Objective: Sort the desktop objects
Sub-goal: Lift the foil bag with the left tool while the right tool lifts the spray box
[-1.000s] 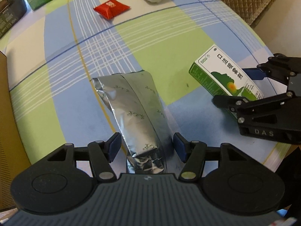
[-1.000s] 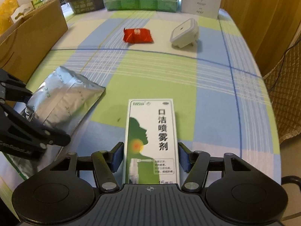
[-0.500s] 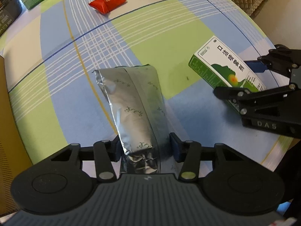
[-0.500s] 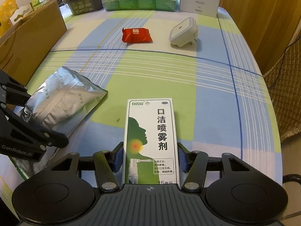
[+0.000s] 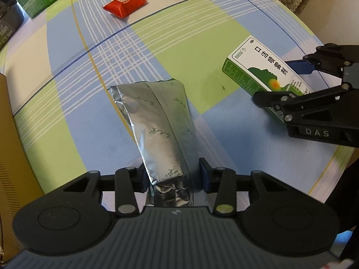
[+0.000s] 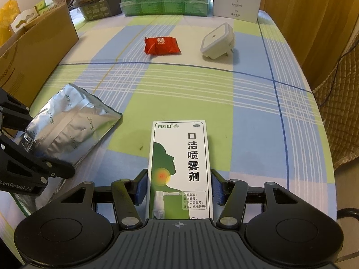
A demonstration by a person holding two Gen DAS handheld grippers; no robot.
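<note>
Since a second ago the left gripper (image 5: 171,177) has narrowed its fingers from well clear of the silver foil pouch (image 5: 157,123) to snug against its crumpled near end, and the right gripper (image 6: 178,188) has drawn its fingers in toward the green-and-white spray box (image 6: 180,168), though neither object has been lifted off the checked tabletop (image 6: 258,134). From where I stand this looks like the grasping step of a two-handed pick: both tools reach in low and nearly flat from the near edge, the left one angled along the pouch, the right one lined up square with the long axis of the box. On the left the fingers pinch the pouch's tail, at least on one side; the far pad sits just beside the foil and I cannot say for certain it presses. On the right the blue pads flank the box's lower end, very close, with contact not clear. Next, I'd judge, each hand needs to finish closing, then lift and carry its item to wherever it belongs; the cardboard box (image 6: 38,51) at the left edge seems a likely home, though that is a guess. The foil will likely sag and slip, so a firm hold matters. Farther across lie a red sachet (image 6: 162,45) and a white plug adapter (image 6: 216,41), apart from each other and untouched, and beyond them stacked green cartons (image 6: 165,2) at the far edge.
</note>
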